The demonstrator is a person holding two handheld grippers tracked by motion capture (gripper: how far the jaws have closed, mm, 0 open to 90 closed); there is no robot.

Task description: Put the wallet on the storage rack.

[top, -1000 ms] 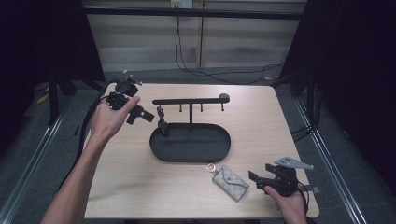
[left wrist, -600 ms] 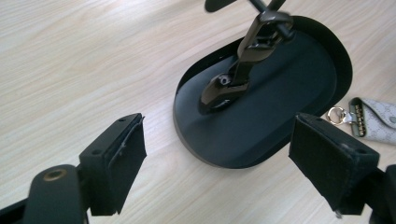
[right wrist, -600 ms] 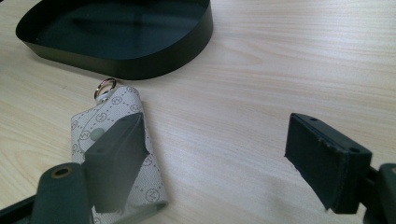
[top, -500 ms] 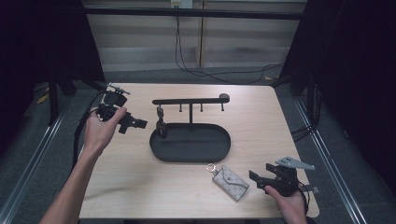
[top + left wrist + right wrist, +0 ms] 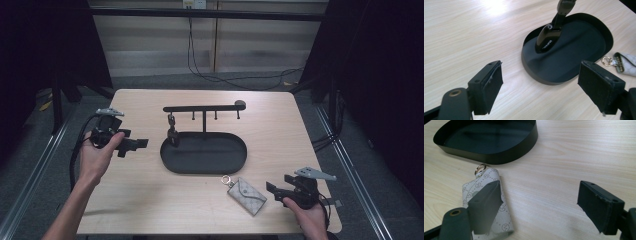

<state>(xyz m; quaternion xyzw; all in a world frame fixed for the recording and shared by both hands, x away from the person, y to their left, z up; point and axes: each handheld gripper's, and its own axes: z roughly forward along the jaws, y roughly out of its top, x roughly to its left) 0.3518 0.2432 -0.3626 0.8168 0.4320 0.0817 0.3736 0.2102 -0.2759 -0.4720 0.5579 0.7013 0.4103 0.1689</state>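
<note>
A black oval tray [image 5: 170,162] carries a rack [image 5: 202,108] with small hooks. A black key fob [image 5: 172,133] hangs from the leftmost hook, its lower end resting in the tray. In front of the tray lies a grey patterned key pouch [image 5: 248,195] with a metal ring [image 5: 227,179]. My left gripper [image 5: 134,146] is open at the table's left, pointing at the tray [image 5: 564,57] and fob [image 5: 547,42]. My right gripper [image 5: 274,191] is open just right of the pouch [image 5: 505,216], its left jaw over the pouch's edge; the ring [image 5: 480,168] points toward the tray [image 5: 499,157].
The wooden table [image 5: 150,200] ends close behind my right hand at the front right corner. Cables trail from both grippers. Dark floor and metal rails surround the table.
My left gripper has drawn back from the rack's left end, moving left and toward the person. The right gripper and the pouch have stayed still.
</note>
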